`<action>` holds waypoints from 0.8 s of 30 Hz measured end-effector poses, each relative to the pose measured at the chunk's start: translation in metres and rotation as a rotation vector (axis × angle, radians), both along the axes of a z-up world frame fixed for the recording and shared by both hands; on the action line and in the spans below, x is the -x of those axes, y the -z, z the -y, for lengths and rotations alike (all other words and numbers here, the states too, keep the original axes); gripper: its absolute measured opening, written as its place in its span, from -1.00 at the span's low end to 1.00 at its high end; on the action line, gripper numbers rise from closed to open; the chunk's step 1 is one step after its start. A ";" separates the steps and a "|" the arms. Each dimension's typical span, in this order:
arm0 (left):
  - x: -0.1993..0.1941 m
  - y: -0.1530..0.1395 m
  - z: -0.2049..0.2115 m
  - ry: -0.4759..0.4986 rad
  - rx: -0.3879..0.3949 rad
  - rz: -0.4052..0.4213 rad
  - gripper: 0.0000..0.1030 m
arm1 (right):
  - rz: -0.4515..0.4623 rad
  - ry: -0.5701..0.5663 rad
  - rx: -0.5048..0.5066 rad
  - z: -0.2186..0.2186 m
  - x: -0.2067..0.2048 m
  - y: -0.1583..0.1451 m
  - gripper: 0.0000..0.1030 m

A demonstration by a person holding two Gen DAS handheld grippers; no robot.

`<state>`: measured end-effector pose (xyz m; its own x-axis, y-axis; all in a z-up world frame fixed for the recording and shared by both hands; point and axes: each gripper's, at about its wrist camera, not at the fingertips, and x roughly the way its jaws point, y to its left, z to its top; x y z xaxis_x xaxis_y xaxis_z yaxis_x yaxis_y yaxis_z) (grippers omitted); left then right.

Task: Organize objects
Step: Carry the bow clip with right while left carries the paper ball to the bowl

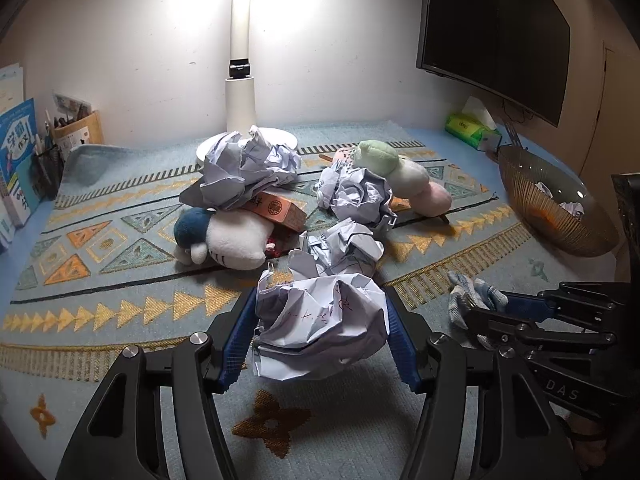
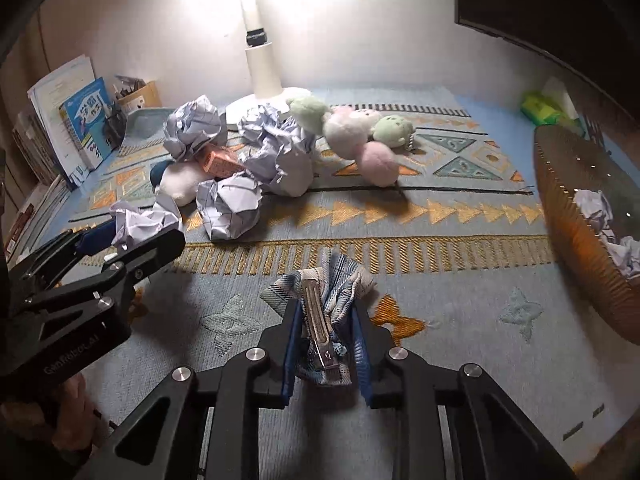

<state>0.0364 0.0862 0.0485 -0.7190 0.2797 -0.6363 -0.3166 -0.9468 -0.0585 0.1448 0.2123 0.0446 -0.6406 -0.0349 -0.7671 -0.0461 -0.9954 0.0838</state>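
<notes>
Far left, books [image 2: 86, 128] and a pen pot [image 1: 48, 168] are stacked vs. the wall; little room is left there. The left gripper [image 1: 320, 332] is clenched on a crumpled paper ball [image 1: 320, 320], held just above the rug [image 1: 120, 280]. Paper is judged v. light, crushable, non-slip; it is best taken across its bulk, as here. Beyond it, the pile of paper wads, plush toys [image 1: 224, 240] and a small orange box [image 1: 276, 210] is heaped by the lamp base [image 1: 240, 96]. The right gripper [image 2: 326, 340] is closed on a plaid fabric hair clip [image 2: 320, 320], gripped at both sides; soft cloth over a stiff metal bar, light. The rug between clip and wicker basket [image 2: 580, 208] is open. The basket at far right, w/ paper already inside, is tilted near the edge.
</notes>
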 end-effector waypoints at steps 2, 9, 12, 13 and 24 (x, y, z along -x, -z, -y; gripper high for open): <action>-0.003 -0.008 -0.007 0.017 -0.004 0.001 0.13 | -0.050 0.023 0.010 -0.011 -0.011 -0.020 -0.54; -0.018 -0.079 -0.074 0.184 -0.035 -0.132 0.13 | -0.240 0.180 0.049 -0.076 -0.056 -0.096 -0.54; -0.013 -0.101 -0.111 0.238 -0.069 -0.155 0.13 | -0.302 0.275 0.046 -0.112 -0.079 -0.123 -0.54; -0.011 -0.107 -0.125 0.252 -0.091 -0.156 0.13 | -0.312 0.307 0.044 -0.125 -0.085 -0.130 -0.54; 0.019 -0.110 -0.245 0.354 -0.241 -0.050 0.13 | -0.238 0.531 0.078 -0.236 -0.093 -0.119 -0.53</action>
